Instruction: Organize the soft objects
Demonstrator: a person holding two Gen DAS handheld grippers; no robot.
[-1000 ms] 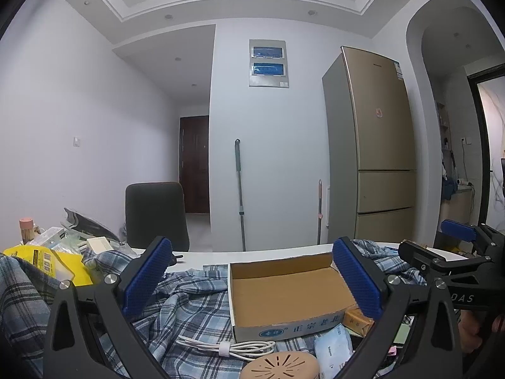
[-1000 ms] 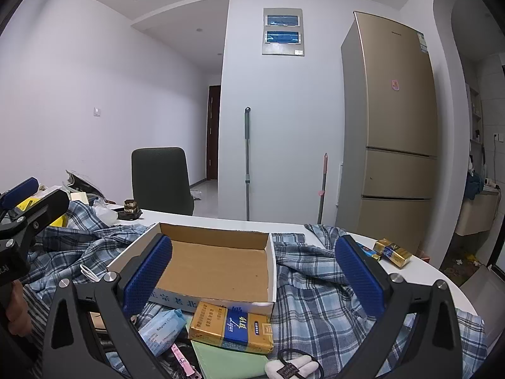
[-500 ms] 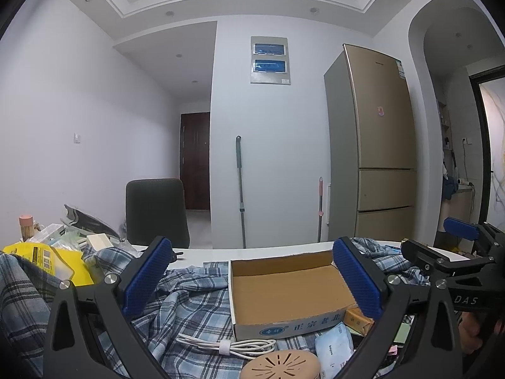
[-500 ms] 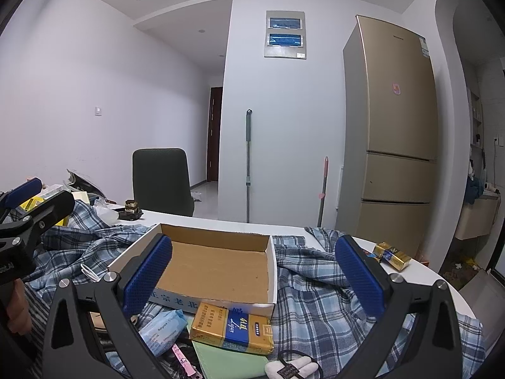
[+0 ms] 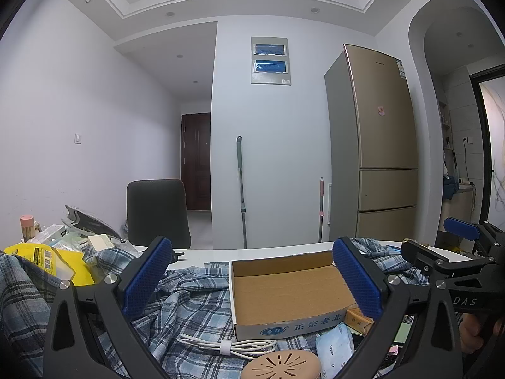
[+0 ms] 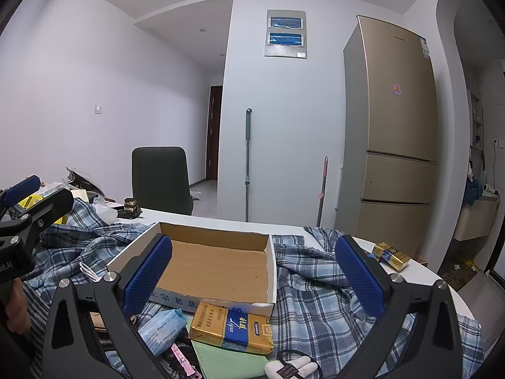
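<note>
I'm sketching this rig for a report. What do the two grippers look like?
Both grippers, left and right, have black Y-shaped frames with silver screws and two fingers padded in textured blue. White lettering ending "DAS" marks the right one's body. A bare hand shows below it.

Countable items: one open cardboard box (image 6: 214, 262), one plaid shirt (image 6: 315, 287), one coiled white cable (image 5: 227, 344), one tissue pack (image 6: 161, 327). Gold cigarette packs: two, one against the box front (image 6: 232, 327) and one at the table's right edge (image 6: 390, 254). Grippers: two, a left gripper (image 5: 249, 281) and a right gripper (image 6: 252, 281).
</note>
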